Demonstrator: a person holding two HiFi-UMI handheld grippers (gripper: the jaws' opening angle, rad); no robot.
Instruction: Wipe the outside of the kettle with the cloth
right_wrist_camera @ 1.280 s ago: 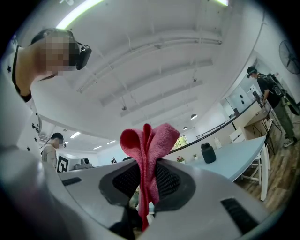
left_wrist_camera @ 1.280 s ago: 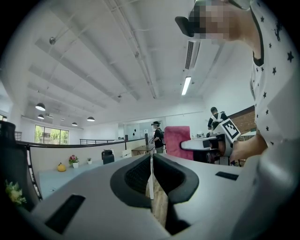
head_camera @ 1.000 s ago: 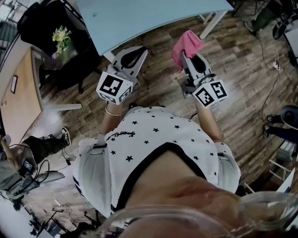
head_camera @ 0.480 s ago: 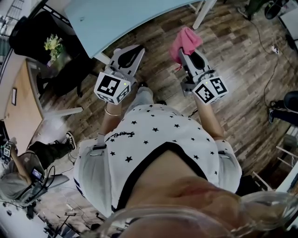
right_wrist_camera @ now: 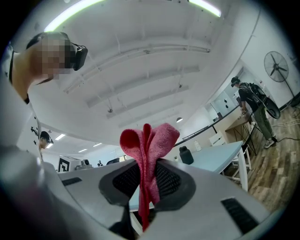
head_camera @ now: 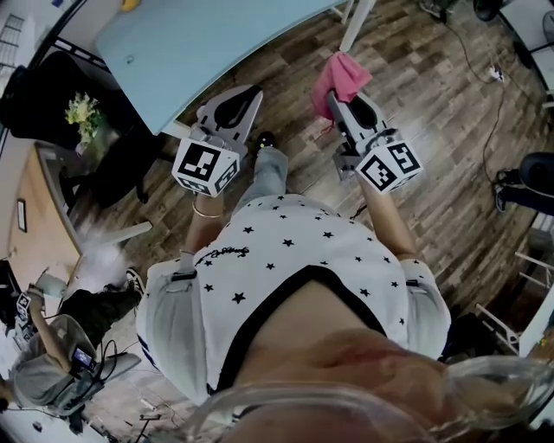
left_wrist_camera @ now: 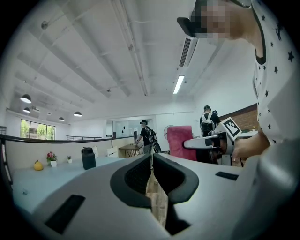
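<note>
A dark kettle (left_wrist_camera: 88, 158) stands far off on the light-blue table (head_camera: 216, 39); the right gripper view also shows the kettle (right_wrist_camera: 186, 155). It is out of the head view. My right gripper (head_camera: 334, 100) is shut on a pink cloth (head_camera: 344, 73), which sticks up bunched between the jaws as a folded tuft (right_wrist_camera: 149, 140). My left gripper (head_camera: 249, 93) is held beside it over the wooden floor, jaws shut with nothing between them (left_wrist_camera: 152, 161). Both grippers are well short of the table's near edge.
White table legs (head_camera: 357, 17) stand ahead of the right gripper. A dark stand with flowers (head_camera: 76, 108) and a wooden desk (head_camera: 39, 216) lie to the left. Cables (head_camera: 485, 78) trail on the floor at right. A seated person (head_camera: 61, 363) is at lower left; others stand far off.
The table has slid up and left in the head view, and a jeans-clad leg now shows between the grippers. Both grippers keep their pose; the cloth stays clamped.
</note>
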